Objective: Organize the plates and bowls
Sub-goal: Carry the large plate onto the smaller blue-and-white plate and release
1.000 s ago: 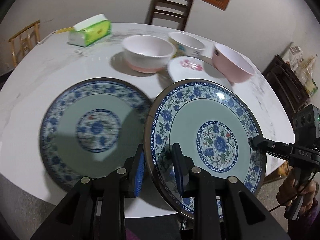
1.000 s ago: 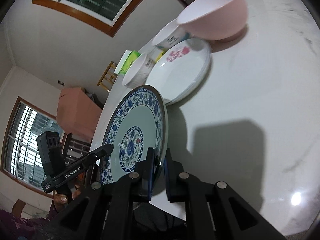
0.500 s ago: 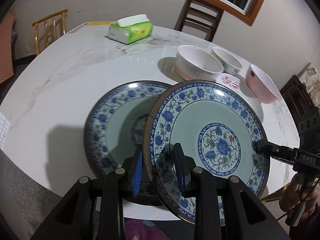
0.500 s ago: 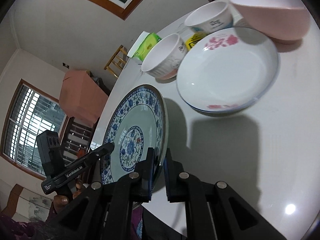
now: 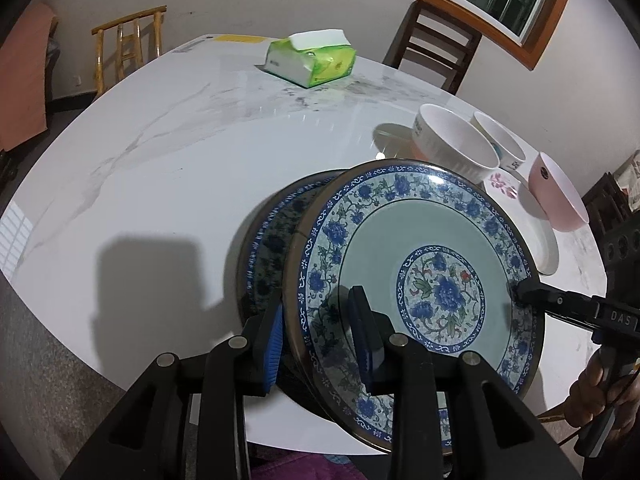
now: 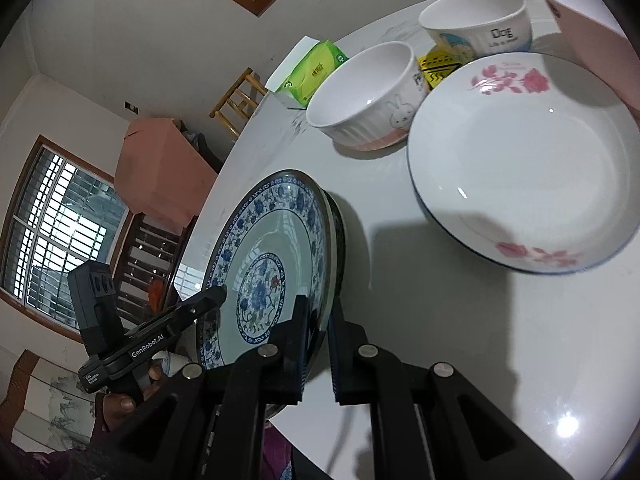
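While both tongs grip it, the blue floral plate (image 5: pixel 420 280) hangs tilted just above a second blue floral plate (image 5: pixel 272 240) that lies flat on the white marble tabletop (image 5: pixel 160 152). The left tongs (image 5: pixel 320 336) are closed onto the upper plate's near rim, one blue-padded finger behind it and one across its face. The right tongs (image 6: pixel 318 336) pinch the opposite rim, their jaws nearly together with only the plate's edge between them. Seen from the right wrist, the left tool's arm reads "GenRobot.AI"; seen from the left wrist, the right tool's arm reads "DAS".

Beyond the stacked pair sits a white dish with pink roses (image 6: pixel 528 176), its rim lettering too blurred to read. Just behind it stands a ribbed white bowl with a rabbit (image 6: pixel 368 96), then a white bowl marked "Dog" (image 6: pixel 480 24), with a pink bowl (image 5: pixel 560 196) beside them. Farthest off lies a green tissue pack (image 5: pixel 312 60); its print cannot be made out.
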